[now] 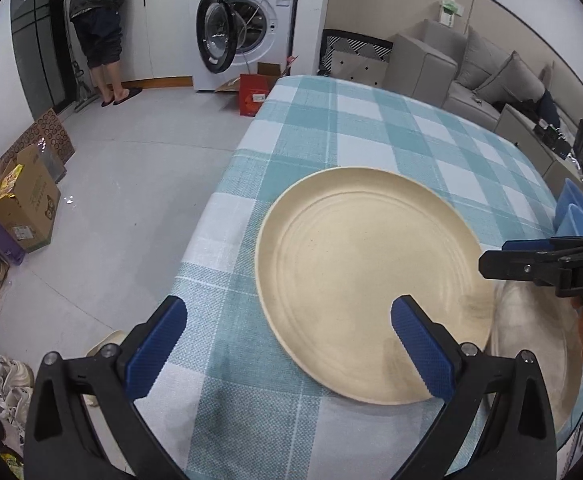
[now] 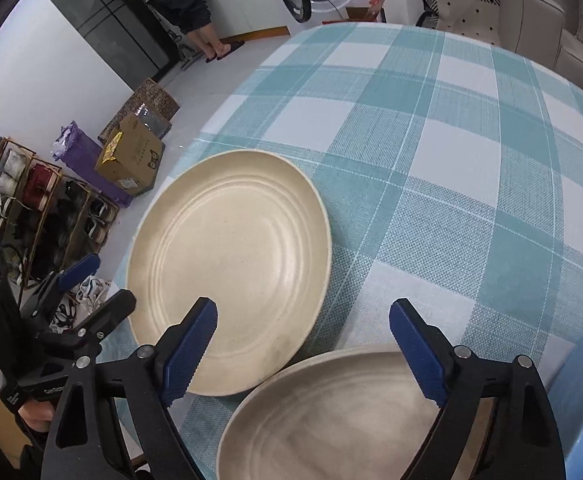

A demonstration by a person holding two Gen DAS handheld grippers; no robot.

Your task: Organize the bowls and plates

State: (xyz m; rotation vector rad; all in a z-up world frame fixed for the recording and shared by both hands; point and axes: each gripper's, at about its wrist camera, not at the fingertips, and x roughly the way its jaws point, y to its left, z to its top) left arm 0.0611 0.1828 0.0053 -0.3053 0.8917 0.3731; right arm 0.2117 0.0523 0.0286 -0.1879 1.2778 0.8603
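Lying flat on the checked desk (image 2: 451, 128), a round cream plate (image 2: 227, 272) sits between the left tongs (image 1: 287, 344) and the right tongs (image 2: 303, 344). Both tongs hang open, holding nothing. A second cream plate (image 2: 331, 416) lies under the right tongs, just beside the first. Both plates have ring grooves.
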